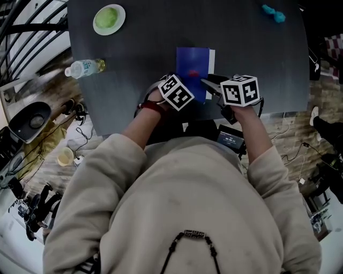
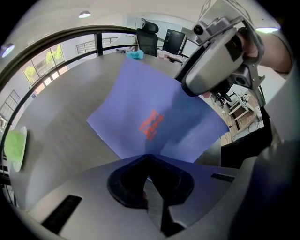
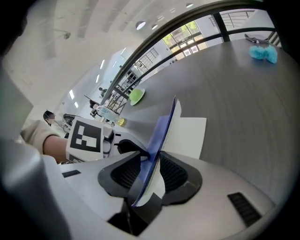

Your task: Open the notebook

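Observation:
A blue notebook (image 1: 192, 64) with red print lies on the dark grey table (image 1: 134, 53) close to the near edge. My right gripper (image 3: 152, 157) is shut on the blue cover (image 3: 164, 126), which stands lifted on edge above a white page (image 3: 187, 136). In the head view the page (image 1: 211, 59) shows along the notebook's right side, with the right gripper (image 1: 204, 82) at that edge. My left gripper (image 2: 149, 157) is shut at the near edge of the notebook (image 2: 154, 117), its jaws meeting on the blue edge. Its marker cube (image 1: 176, 92) covers the near left corner.
A green plate (image 1: 109, 19) sits at the table's far left. A clear bottle (image 1: 84, 68) lies at the left edge. A teal object (image 1: 273, 13) rests at the far right. Cables and gear cover the floor on both sides.

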Action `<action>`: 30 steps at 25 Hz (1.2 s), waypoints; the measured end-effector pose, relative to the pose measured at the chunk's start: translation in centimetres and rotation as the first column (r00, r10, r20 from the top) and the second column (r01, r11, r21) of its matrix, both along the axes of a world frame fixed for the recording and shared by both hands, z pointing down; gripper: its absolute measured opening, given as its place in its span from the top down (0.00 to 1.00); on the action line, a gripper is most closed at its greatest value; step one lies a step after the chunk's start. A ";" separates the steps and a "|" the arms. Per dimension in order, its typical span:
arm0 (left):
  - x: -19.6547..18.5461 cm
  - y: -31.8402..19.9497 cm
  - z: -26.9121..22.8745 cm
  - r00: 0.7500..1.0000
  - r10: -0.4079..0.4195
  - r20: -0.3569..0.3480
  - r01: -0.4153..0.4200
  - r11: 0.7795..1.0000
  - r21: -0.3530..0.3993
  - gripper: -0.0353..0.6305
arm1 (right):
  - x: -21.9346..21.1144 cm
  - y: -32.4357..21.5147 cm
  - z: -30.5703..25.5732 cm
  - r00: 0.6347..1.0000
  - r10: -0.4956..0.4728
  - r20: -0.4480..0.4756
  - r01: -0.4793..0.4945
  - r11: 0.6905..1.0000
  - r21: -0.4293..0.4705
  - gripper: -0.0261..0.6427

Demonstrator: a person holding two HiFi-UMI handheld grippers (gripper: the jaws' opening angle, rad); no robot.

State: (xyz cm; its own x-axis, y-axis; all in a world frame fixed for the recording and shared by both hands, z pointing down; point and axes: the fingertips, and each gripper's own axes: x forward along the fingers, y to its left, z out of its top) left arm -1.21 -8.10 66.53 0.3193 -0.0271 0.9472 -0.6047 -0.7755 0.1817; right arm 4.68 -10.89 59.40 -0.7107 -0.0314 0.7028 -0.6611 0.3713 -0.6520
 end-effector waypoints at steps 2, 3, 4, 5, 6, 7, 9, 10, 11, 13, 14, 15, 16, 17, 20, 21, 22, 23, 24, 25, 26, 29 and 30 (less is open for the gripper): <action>0.0 -0.1 0.0 1.000 -0.010 -0.010 0.010 1.000 -0.002 0.95 | -1.1 0.1 -0.8 0.999 -0.009 0.031 0.009 1.000 0.008 0.76; 0.0 -0.1 0.0 1.000 -0.016 -0.020 0.016 1.000 -0.002 0.95 | -1.6 0.2 -1.1 0.999 -0.013 0.047 0.012 1.000 0.011 0.76; 0.0 -0.1 -0.1 0.999 -0.030 -0.039 0.030 1.000 -0.003 0.95 | -2.0 0.3 -1.5 0.998 -0.018 0.062 0.017 1.000 0.015 0.76; -0.1 0.0 -0.1 0.996 -0.057 -0.071 0.056 0.998 -0.011 0.95 | -2.5 0.4 -1.8 0.997 -0.026 0.075 0.024 1.000 0.018 0.76; -0.2 0.1 -0.2 0.988 -0.100 -0.117 0.097 0.995 -0.028 0.95 | -3.0 0.5 -2.2 0.996 -0.034 0.088 0.032 0.999 0.022 0.76; -0.4 0.1 -0.2 0.973 -0.153 -0.171 0.146 0.988 -0.053 0.94 | -3.5 0.6 -2.5 0.994 -0.042 0.102 0.040 0.999 0.026 0.76; -0.8 -0.2 -0.6 0.935 -0.237 -0.264 0.220 0.971 -0.093 0.95 | -4.4 0.4 -3.3 0.988 -0.053 0.145 0.049 0.998 0.031 0.76; -0.9 -0.3 -1.1 0.921 -0.253 -0.297 0.235 0.967 -0.094 0.95 | -4.9 0.2 -3.7 0.983 -0.055 0.176 0.050 0.998 0.030 0.76; -1.0 -0.4 -1.6 0.910 -0.255 -0.328 0.240 0.967 -0.086 0.95 | -5.4 0.1 -4.2 0.976 -0.054 0.210 0.049 0.998 0.026 0.77; -0.7 -0.3 -2.9 0.888 -0.249 -0.386 0.243 0.968 -0.064 0.95 | -6.1 -0.1 -4.9 0.964 -0.047 0.260 0.045 0.999 0.015 0.78; -0.5 -0.4 -3.6 0.878 -0.249 -0.409 0.249 0.967 -0.053 0.95 | -6.4 -0.1 -5.1 0.960 -0.050 0.275 0.049 0.999 0.013 0.79; -0.3 -0.5 -4.2 0.867 -0.254 -0.429 0.262 0.964 -0.042 0.95 | -6.7 -0.1 -5.4 0.956 -0.057 0.286 0.056 0.998 0.013 0.79; -0.3 -0.8 -4.9 0.855 -0.265 -0.446 0.281 0.959 -0.032 0.95 | -7.0 -0.1 -5.7 0.952 -0.065 0.298 0.064 0.998 0.013 0.79; -0.4 -1.1 -5.4 0.842 -0.282 -0.460 0.305 0.952 -0.025 0.95 | -7.3 -0.1 -5.9 0.948 -0.072 0.309 0.071 0.997 0.013 0.79; -1.0 -1.9 -6.7 0.802 -0.331 -0.497 0.368 0.930 -0.027 0.95 | -8.1 0.1 -6.2 0.938 -0.093 0.333 0.095 0.995 0.009 0.81; -1.3 -1.9 -7.0 0.794 -0.340 -0.505 0.377 0.926 -0.030 0.95 | -8.3 0.1 -6.2 0.936 -0.098 0.340 0.102 0.995 0.004 0.81; -1.5 -2.0 -7.2 0.789 -0.344 -0.509 0.382 0.923 -0.031 0.95 | -8.6 0.1 -6.1 0.932 -0.101 0.348 0.107 0.994 0.000 0.81; -1.8 -2.1 -7.4 0.785 -0.348 -0.512 0.388 0.921 -0.030 0.95 | -9.0 -0.1 -6.2 0.928 -0.102 0.359 0.111 0.994 -0.003 0.81; -2.3 -2.2 -7.6 0.780 -0.356 -0.515 0.399 0.917 -0.030 0.95 | -9.4 -0.3 -6.3 0.922 -0.102 0.373 0.113 0.994 -0.008 0.81; -2.9 -2.2 -7.7 0.771 -0.371 -0.517 0.415 0.909 -0.033 0.95 | -9.9 -0.4 -6.5 0.916 -0.101 0.388 0.114 0.993 -0.012 0.81; -3.4 -2.2 -7.9 0.759 -0.390 -0.521 0.435 0.900 -0.040 0.95 | -10.5 -0.4 -6.6 0.911 -0.099 0.401 0.116 0.993 -0.018 0.81; -4.5 -1.9 -8.0 0.721 -0.446 -0.531 0.489 0.870 -0.067 0.95 | -11.6 -0.3 -6.5 0.902 -0.115 0.417 0.142 0.989 -0.035 0.81; -4.6 -1.8 -8.0 0.712 -0.458 -0.532 0.502 0.862 -0.071 0.95 | -11.9 -0.3 -6.4 0.901 -0.134 0.414 0.161 0.986 -0.032 0.81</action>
State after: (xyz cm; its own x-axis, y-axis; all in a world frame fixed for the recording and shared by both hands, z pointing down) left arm -5.81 -9.92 58.50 0.6794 -0.3747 0.6309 -0.7301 -0.4308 0.5304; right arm -7.18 -11.15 53.01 -0.9289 0.1310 0.3465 -0.2723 0.3925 -0.8785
